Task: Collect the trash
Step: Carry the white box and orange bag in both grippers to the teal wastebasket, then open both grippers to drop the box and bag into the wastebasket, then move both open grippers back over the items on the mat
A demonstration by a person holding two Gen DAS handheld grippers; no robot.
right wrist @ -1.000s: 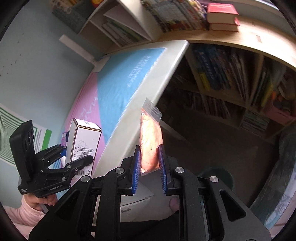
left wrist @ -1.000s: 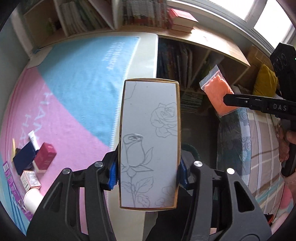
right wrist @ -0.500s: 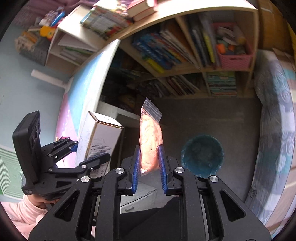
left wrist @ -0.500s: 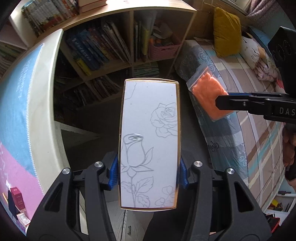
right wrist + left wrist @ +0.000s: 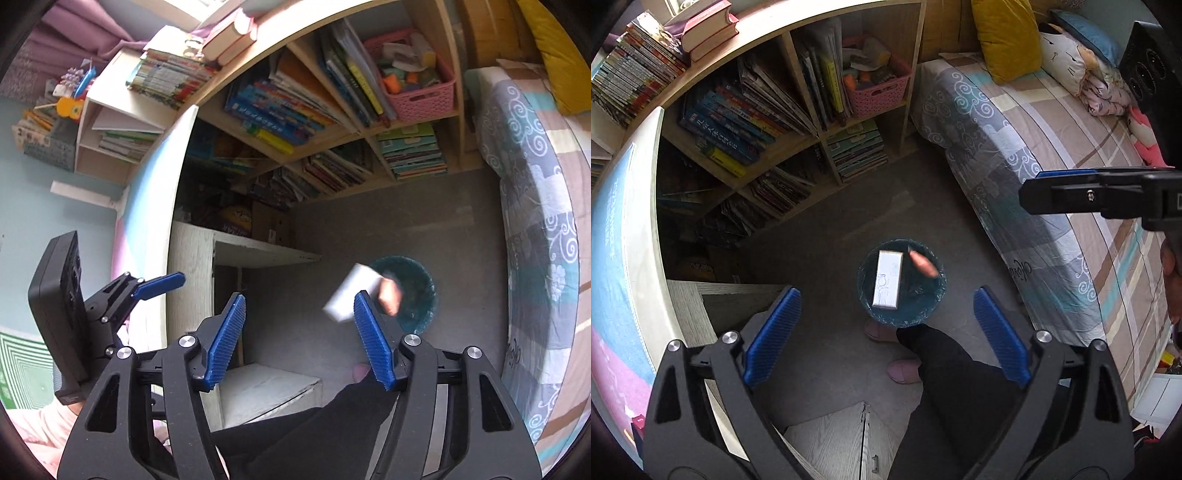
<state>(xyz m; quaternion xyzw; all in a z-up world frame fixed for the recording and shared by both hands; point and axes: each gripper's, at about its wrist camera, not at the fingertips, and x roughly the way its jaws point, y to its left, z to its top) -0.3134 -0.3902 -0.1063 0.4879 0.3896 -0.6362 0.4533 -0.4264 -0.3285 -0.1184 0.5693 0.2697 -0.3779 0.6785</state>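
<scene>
Left wrist view: the left hand-held gripper (image 5: 886, 328), jaws just opened wide and empty, hangs over the bin (image 5: 866, 295); the white box (image 5: 887, 278) and orange bag (image 5: 922, 263) drop in.

Right wrist view: the right hand-held gripper (image 5: 299, 336), jaws just parted, holds nothing.

A home bedroom: bed (image 5: 1052, 192), crowded bookshelf (image 5: 798, 110), desk (image 5: 624, 236).

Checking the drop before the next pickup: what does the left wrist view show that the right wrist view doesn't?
Left wrist only: the white rose-print box and orange bag over the mouth of the bin, a cat cushion, two slippers.
Right wrist only: purple curtain and a corner shelf with toys.
Both: box and bag released, left gripper and right gripper just opened and empty, bookshelf, pink basket, bed.
</scene>
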